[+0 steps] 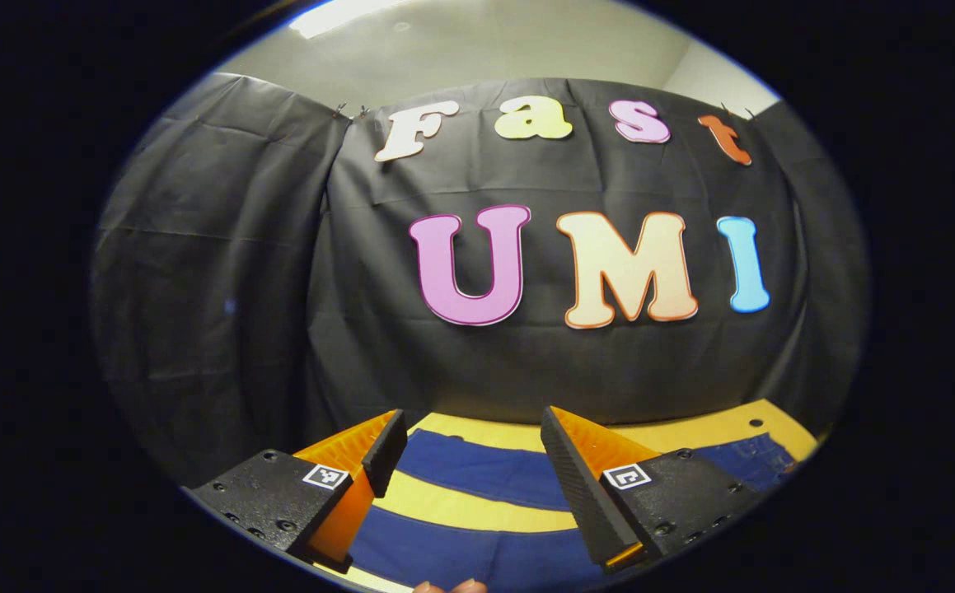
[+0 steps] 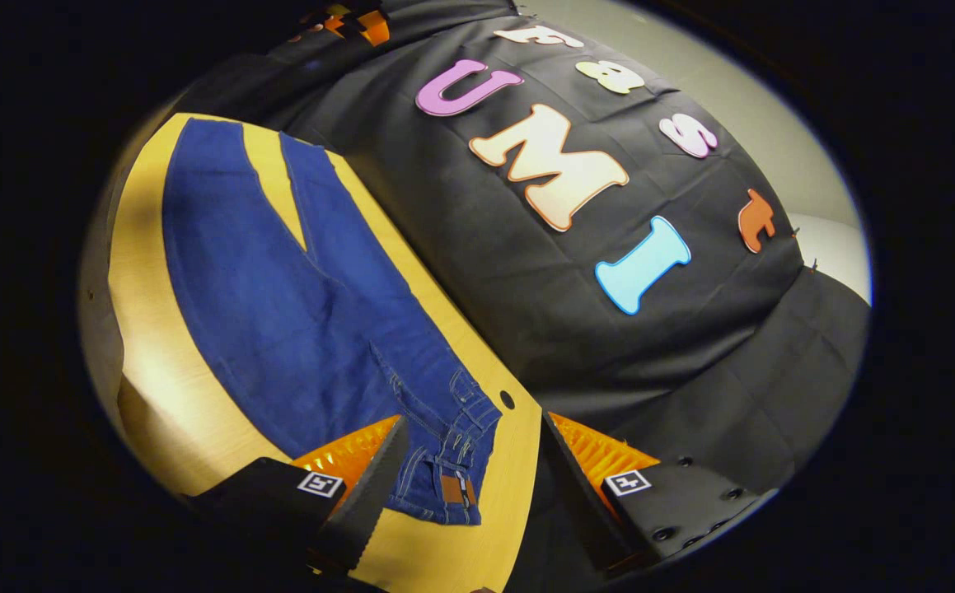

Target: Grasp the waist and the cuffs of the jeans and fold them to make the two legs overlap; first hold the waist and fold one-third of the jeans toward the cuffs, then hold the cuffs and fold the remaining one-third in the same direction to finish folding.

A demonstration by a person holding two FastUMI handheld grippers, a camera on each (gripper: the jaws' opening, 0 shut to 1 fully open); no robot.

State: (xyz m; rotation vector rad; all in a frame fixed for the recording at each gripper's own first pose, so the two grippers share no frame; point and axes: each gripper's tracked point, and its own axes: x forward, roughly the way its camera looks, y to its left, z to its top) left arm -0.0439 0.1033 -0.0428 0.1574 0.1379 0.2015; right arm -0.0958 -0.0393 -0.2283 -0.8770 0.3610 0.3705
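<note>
Two legs of the jeans [image 2: 296,313] are seen spread apart in a V, lying flat on the yellow surface [image 2: 147,329], cuffs toward the upper left of the right gripper view, waist at lower centre. The right claw [image 2: 469,469] is held open above the waist, nothing between its fingers. In the left gripper view, the left claw [image 1: 473,465] is likewise open, over the leg bands at bottom centre. Nothing is gripped yet. Risks judged: only one denim layer may be pinched at the waistband; the waist lies near the surface's edge, so cloth could be dragged off; uneven lifting would leave the legs misaligned.
</note>
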